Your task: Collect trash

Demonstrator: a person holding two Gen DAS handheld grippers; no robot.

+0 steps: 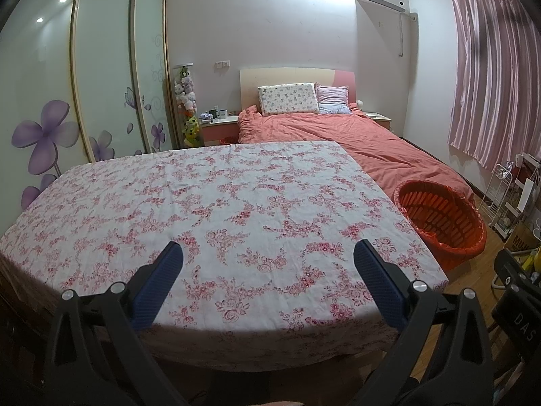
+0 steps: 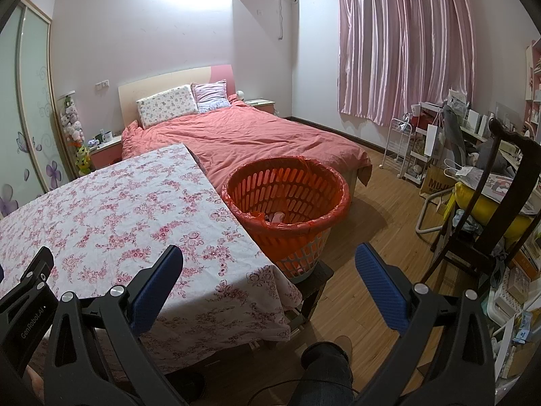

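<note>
We hold both grippers apart, empty. Left gripper (image 1: 268, 253) over bare floral desk (image 1: 203, 196). Orange bin (image 2: 287, 199) at 12 o'clock from right gripper (image 2: 269, 257), nearer arm; scraps inside.

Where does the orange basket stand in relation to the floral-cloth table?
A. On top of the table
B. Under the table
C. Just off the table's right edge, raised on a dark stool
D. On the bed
C: the right wrist view shows the orange basket on a dark stool beside the table edge.
</note>
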